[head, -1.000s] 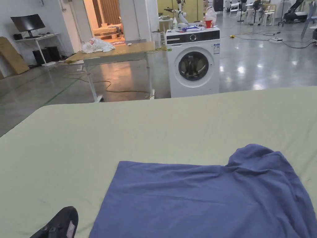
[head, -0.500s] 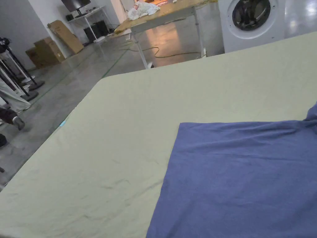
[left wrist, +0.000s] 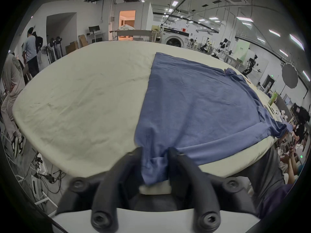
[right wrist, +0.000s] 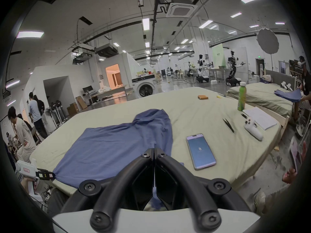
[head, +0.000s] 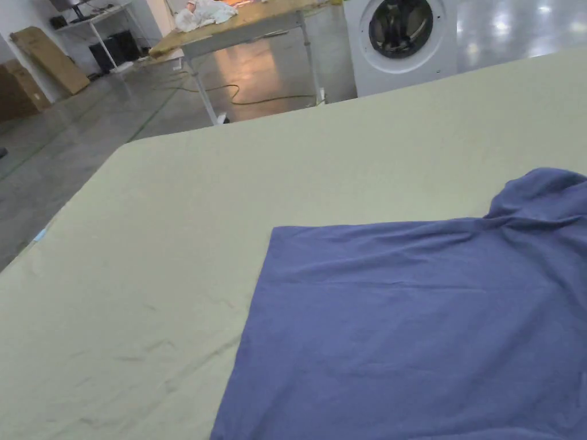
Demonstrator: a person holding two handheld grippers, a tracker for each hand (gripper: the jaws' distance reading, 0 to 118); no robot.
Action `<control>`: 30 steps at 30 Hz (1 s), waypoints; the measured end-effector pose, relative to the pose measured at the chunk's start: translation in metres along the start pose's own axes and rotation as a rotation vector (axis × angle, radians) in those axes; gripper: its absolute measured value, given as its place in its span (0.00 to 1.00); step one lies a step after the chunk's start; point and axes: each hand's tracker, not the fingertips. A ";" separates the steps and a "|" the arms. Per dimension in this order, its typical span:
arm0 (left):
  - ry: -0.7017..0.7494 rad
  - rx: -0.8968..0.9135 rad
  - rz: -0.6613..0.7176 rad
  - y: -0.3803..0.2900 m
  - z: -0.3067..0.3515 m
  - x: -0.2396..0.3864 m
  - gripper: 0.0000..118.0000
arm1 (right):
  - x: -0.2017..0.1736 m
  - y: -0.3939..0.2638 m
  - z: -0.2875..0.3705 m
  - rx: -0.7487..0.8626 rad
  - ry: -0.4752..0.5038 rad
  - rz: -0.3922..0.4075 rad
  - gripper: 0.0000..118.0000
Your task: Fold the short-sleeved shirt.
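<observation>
Pale green bed [head: 172, 229], blue shirt [left wrist: 193, 102] corner bunched between left tongs [left wrist: 154, 154]; right tongs [right wrist: 154, 150] clenched at its edge.

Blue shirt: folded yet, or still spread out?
Mostly spread. The blue shirt lies flat on the bed; its far sleeve is bunched, and the left hand-held gripper holds a near corner.

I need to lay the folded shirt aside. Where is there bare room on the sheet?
Free: the sheet between the shirt and the far corner. Crowded: beyond the shirt, near the phone, controller, notebook and bottle.
</observation>
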 end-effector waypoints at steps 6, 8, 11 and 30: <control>0.030 -0.054 -0.105 0.004 -0.014 0.023 0.03 | 0.014 -0.019 -0.003 -0.106 -0.054 0.025 0.48; 0.021 -0.063 -0.075 0.007 -0.015 0.018 0.03 | 0.018 -0.031 -0.011 -0.152 -0.053 0.026 0.71; -0.001 -0.062 -0.030 0.008 -0.011 0.019 0.03 | 0.024 -0.052 -0.022 -0.222 -0.041 -0.007 0.70; 0.017 -0.055 -0.050 0.028 0.011 0.037 0.04 | 0.013 -0.052 -0.050 -0.290 0.036 0.027 0.06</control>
